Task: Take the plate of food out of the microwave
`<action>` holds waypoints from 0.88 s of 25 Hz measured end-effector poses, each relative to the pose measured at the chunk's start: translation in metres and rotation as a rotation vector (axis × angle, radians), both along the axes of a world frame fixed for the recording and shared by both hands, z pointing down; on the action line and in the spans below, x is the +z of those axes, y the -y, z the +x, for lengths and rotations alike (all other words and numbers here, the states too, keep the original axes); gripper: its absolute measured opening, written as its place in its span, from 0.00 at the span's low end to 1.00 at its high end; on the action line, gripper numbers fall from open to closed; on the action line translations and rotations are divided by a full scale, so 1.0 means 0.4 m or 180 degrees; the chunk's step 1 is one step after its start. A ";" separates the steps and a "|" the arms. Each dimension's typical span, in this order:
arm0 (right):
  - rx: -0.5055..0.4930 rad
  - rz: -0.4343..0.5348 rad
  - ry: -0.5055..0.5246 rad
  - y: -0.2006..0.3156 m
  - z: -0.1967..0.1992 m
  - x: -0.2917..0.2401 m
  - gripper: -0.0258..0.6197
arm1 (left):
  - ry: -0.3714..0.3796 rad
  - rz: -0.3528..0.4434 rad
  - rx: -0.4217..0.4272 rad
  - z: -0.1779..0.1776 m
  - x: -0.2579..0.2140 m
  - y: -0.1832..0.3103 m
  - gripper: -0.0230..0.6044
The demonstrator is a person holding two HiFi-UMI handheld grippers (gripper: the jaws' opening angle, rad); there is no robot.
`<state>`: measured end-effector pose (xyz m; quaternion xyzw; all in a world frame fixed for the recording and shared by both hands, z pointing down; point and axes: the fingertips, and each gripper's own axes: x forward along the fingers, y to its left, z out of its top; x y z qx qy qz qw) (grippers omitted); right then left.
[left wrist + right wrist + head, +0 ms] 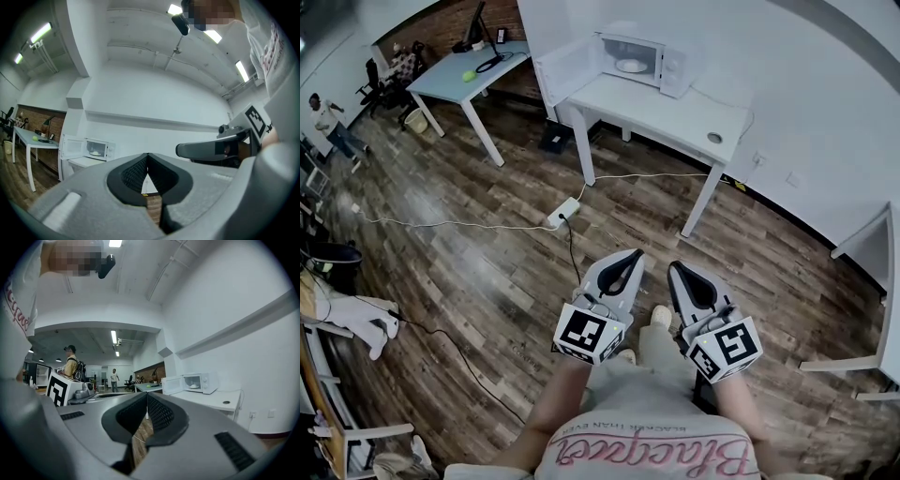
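A white microwave stands on a white table at the far side of the room, its door swung open to the left. Inside sits a pale plate of food. The microwave is small and far off in the left gripper view, and the microwave with its plate also shows in the right gripper view. My left gripper and right gripper are held side by side in front of the person's body, far from the table. Both are shut with nothing between the jaws.
A power strip with cables lies on the wooden floor between me and the table. A small round object sits on the table's right end. Another desk stands at the back left, and a person stands far left.
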<state>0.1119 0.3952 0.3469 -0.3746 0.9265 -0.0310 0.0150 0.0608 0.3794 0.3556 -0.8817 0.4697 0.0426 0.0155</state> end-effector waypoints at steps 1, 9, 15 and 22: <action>-0.0009 0.0002 -0.0006 0.004 -0.002 0.000 0.06 | -0.0012 0.0006 -0.0017 -0.003 -0.002 0.006 0.04; -0.0056 0.0017 -0.0024 0.063 -0.008 -0.003 0.06 | -0.0014 0.0051 -0.0048 -0.006 -0.013 0.068 0.04; -0.0110 0.0015 0.0016 0.123 -0.017 -0.003 0.06 | -0.0018 0.0080 -0.0123 -0.020 -0.020 0.122 0.04; -0.0213 0.0027 0.0001 0.202 -0.025 0.002 0.06 | -0.0034 0.0097 -0.0208 -0.027 -0.020 0.196 0.04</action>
